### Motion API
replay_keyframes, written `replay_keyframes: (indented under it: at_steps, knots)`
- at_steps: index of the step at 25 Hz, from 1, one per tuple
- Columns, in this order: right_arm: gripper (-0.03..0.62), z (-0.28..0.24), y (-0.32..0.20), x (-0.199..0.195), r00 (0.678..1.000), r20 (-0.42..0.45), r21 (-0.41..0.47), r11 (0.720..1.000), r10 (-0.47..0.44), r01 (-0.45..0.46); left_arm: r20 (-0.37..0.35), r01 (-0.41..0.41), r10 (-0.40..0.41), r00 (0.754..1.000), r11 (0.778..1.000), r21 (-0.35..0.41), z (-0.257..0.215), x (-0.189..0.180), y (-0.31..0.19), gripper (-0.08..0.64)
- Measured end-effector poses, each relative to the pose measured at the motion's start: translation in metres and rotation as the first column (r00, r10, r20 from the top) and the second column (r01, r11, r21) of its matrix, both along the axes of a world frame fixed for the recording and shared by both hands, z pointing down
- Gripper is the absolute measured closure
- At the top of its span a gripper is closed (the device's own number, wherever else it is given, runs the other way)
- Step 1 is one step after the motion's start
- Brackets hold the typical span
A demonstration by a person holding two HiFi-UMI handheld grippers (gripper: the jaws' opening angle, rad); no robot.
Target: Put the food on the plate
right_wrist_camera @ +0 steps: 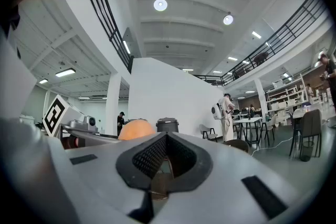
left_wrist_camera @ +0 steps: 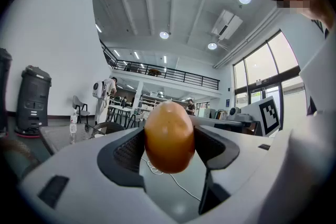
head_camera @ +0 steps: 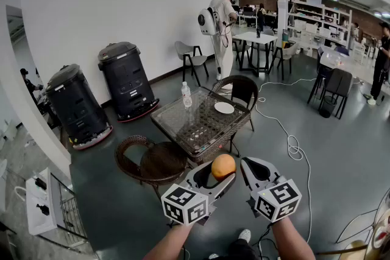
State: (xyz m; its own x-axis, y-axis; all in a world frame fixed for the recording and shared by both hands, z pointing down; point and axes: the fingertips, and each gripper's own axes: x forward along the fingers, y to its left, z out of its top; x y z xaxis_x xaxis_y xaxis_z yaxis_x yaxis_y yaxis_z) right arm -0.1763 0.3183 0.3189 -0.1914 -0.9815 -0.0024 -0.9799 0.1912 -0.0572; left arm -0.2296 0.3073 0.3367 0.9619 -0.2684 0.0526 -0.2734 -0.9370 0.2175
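Both bare forearms reach out level and side by side at the bottom of the head view, each hand carrying a claw with a marker cube at its back. The left claw points ahead with its jaws set wide, pinching the food between the dark ribbed pads. The right claw rides just beside it, jaws pressed together with nothing between them.

The food is a smooth, orange, rounded piece, egg-shaped in the left gripper view, with a slight sheen and faint speckles on its skin. It sits upright in the grip, its top and bottom standing clear of the pads.

It is held in the air over the grey floor, just short of the glass-topped wicker surface. The white plate lies on the far side of that surface, well apart from the food. A water bottle stands upright to the plate's left.
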Motion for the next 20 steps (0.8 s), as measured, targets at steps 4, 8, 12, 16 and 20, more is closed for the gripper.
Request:
replay_keyframes:
  at_steps: [4,8,12,16,20]
  knots:
    - [0.589,-0.003,-0.002,0.001,1.000,0.017,0.005,1.000,0.006,-0.006,-0.001,-0.002,0.002,1.000,1.000,-0.004,-0.002,-0.001,-0.001,0.256]
    - [0.588,-0.002,-0.002,0.005,0.999,0.038,0.007,1.000,0.023,-0.023,0.001,-0.005,0.005,1.000,1.000,-0.005,0.001,-0.001,-0.001,0.256]
    - [0.588,0.001,-0.005,0.006,0.999,0.034,0.001,1.000,0.026,-0.026,0.001,-0.007,0.007,1.000,1.000,-0.005,0.002,0.000,-0.004,0.256]
    - [0.588,0.001,-0.009,0.007,0.999,0.029,-0.002,1.000,0.023,-0.023,0.003,-0.010,0.010,1.000,1.000,-0.005,0.001,0.002,-0.008,0.256]
    - [0.588,0.001,-0.011,0.014,1.000,0.018,-0.002,1.000,0.023,-0.023,0.007,-0.017,0.017,1.000,1.000,0.000,0.002,0.008,-0.012,0.256]
